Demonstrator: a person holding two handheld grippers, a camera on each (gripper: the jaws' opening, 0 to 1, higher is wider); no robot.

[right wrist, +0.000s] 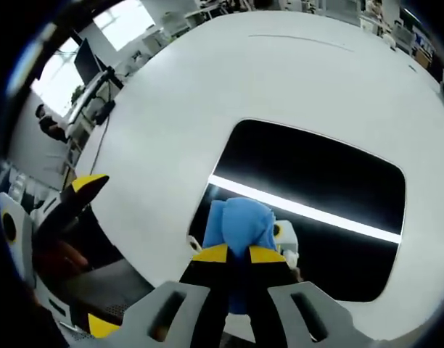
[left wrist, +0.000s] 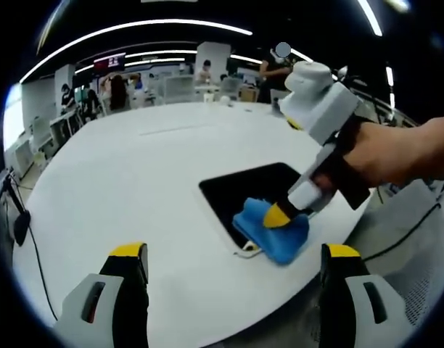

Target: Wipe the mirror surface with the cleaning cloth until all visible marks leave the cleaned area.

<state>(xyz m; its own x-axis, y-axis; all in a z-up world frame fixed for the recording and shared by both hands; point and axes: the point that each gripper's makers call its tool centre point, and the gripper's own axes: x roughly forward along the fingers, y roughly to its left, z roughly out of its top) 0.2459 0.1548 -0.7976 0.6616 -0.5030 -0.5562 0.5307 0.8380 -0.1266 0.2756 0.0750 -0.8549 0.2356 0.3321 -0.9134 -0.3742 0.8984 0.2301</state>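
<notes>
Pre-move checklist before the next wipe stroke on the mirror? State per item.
1. Right tool shut on the blue cloth: ok.
2. Cloth pressed on the mirror near its edge: ok.
3. Left tool open, holding nothing, off the mirror: ok.
4. Mirror and cloth both visible in both views: ok.
5. Marks left on the glass: cannot tell, it reflects dark ceiling and a light strip.
6. White table around the mirror free for the stroke: ok.
</notes>
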